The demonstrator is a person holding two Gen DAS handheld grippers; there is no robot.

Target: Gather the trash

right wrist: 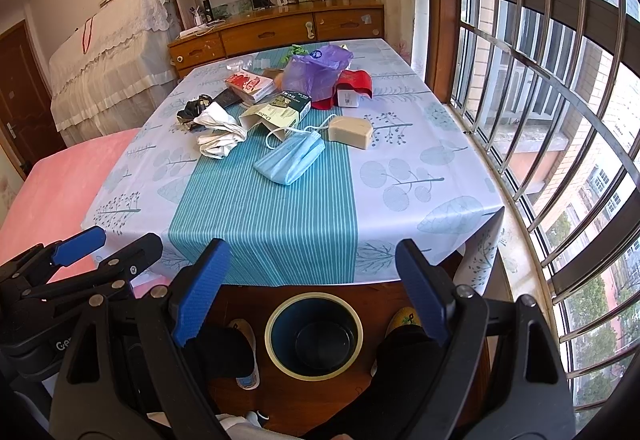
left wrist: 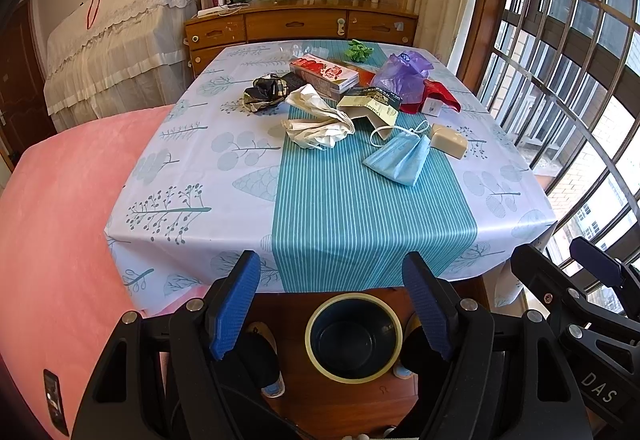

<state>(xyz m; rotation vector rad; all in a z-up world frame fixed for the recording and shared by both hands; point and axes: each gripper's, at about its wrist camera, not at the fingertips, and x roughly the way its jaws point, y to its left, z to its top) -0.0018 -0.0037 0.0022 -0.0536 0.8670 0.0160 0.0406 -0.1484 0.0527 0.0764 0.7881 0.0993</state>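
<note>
Trash lies on the table (left wrist: 192,176) (right wrist: 420,176): a blue face mask (left wrist: 398,156) (right wrist: 292,158), crumpled white paper (left wrist: 318,118) (right wrist: 220,132), a black and gold wrapper (left wrist: 266,92) (right wrist: 194,110), a tea box (left wrist: 370,104) (right wrist: 280,110), a beige box (left wrist: 448,140) (right wrist: 352,130), a purple plastic bag (left wrist: 402,74) (right wrist: 316,70) and a red carton (left wrist: 324,74) (right wrist: 248,84). A dark bin with a cream rim (left wrist: 354,336) (right wrist: 314,336) stands on the floor below the near table edge. My left gripper (left wrist: 332,304) and right gripper (right wrist: 310,292) hover open over the bin, both empty.
A red wrapper (left wrist: 438,96) (right wrist: 354,84) and a green sprig (left wrist: 358,50) (right wrist: 296,50) lie toward the far side. A pink bed (left wrist: 60,208) is at the left, a barred window (right wrist: 552,100) at the right. A person's slippered feet (right wrist: 244,352) flank the bin.
</note>
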